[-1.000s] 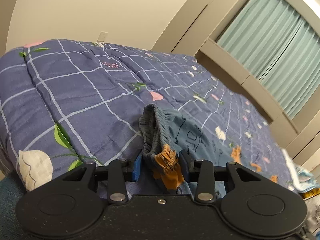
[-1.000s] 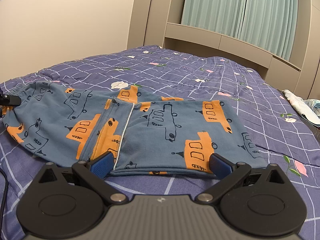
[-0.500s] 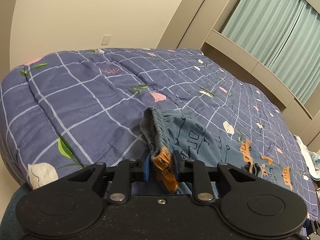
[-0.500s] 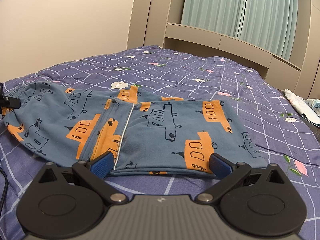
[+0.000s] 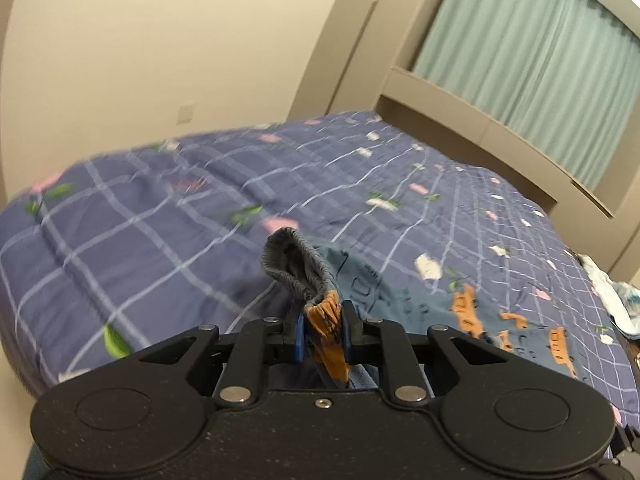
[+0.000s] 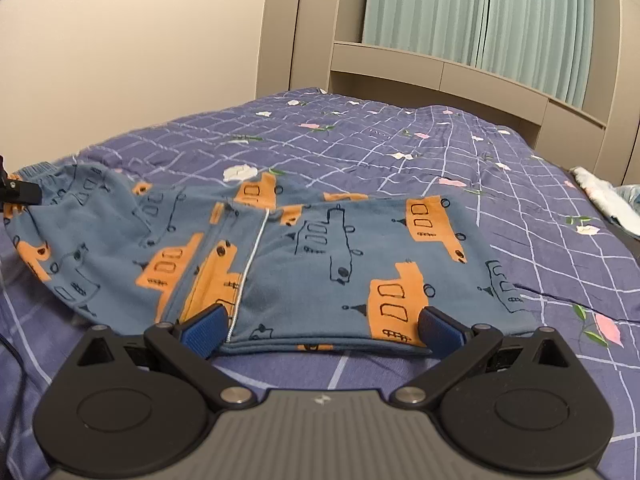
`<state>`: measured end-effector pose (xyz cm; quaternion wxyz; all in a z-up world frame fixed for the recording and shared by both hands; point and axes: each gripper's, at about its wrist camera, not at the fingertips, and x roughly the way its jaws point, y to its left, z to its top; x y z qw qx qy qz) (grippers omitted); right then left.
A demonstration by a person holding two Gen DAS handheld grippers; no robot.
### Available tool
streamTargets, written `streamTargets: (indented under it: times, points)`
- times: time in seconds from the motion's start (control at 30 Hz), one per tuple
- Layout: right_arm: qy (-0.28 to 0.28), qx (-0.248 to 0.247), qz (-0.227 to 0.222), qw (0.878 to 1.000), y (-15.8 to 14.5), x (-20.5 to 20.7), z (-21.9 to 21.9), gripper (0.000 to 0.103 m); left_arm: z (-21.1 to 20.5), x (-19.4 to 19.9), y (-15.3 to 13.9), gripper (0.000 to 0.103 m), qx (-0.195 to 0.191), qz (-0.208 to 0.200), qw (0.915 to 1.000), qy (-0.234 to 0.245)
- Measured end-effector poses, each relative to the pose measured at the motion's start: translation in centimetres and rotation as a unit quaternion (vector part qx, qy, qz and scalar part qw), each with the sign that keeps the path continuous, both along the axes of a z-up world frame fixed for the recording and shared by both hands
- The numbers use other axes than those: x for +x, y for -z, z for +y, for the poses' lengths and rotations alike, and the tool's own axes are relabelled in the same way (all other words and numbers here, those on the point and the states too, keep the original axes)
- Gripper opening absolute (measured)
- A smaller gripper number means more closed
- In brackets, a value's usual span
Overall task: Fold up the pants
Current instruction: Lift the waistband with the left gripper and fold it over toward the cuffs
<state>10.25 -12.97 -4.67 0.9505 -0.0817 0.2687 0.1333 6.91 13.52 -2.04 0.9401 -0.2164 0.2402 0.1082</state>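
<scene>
Blue pants (image 6: 320, 248) printed with orange vehicles lie flat across the bed, folded lengthwise. My left gripper (image 5: 323, 312) grips the gathered waistband (image 5: 296, 264); its jaws are still closing, with the bunched cloth pressed between the blue pads and lifted off the cover. In the right wrist view this gripper's tip (image 6: 16, 194) shows at the far left edge, on the raised waistband. My right gripper (image 6: 322, 328) stands wide open at the leg hems, one pad near each corner, with nothing pinched.
A purple checked bedspread (image 6: 400, 140) with flowers covers the whole bed. A beige headboard shelf (image 6: 440, 76) and green curtains stand behind it. A crumpled light cloth (image 6: 608, 200) lies at the right edge. A thin dark cable (image 6: 8, 344) runs at the left.
The left jaws narrowed onto the waistband and rose, pulling the cloth up; that view rolled and is blurred. The right gripper and the leg hems stayed in place.
</scene>
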Motion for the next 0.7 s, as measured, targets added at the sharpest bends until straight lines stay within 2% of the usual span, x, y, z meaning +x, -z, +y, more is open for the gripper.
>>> streamTargets:
  times: [0.13,0.3,0.43,0.7]
  points:
    - [0.005,0.020,0.000,1.000,-1.0,0.1,-0.5,0.103,-1.6,0.3,-2.0,0.018,0.029,-0.021,0.9990,0.027]
    - [0.008,0.017,-0.010,1.000,-2.5,0.5,-1.5,0.103,-3.8,1.2,-4.4,0.018,0.048,-0.046,0.9959,0.062]
    - [0.028,0.006,-0.003,1.000,-3.1,1.2,-2.9,0.103,-6.2,2.0,-6.0,0.018,0.069,-0.063,0.9914,0.092]
    - [0.066,0.026,-0.005,0.997,-3.7,2.3,-7.2,0.103,-11.7,3.9,-7.9,0.018,0.104,-0.076,0.9798,0.153]
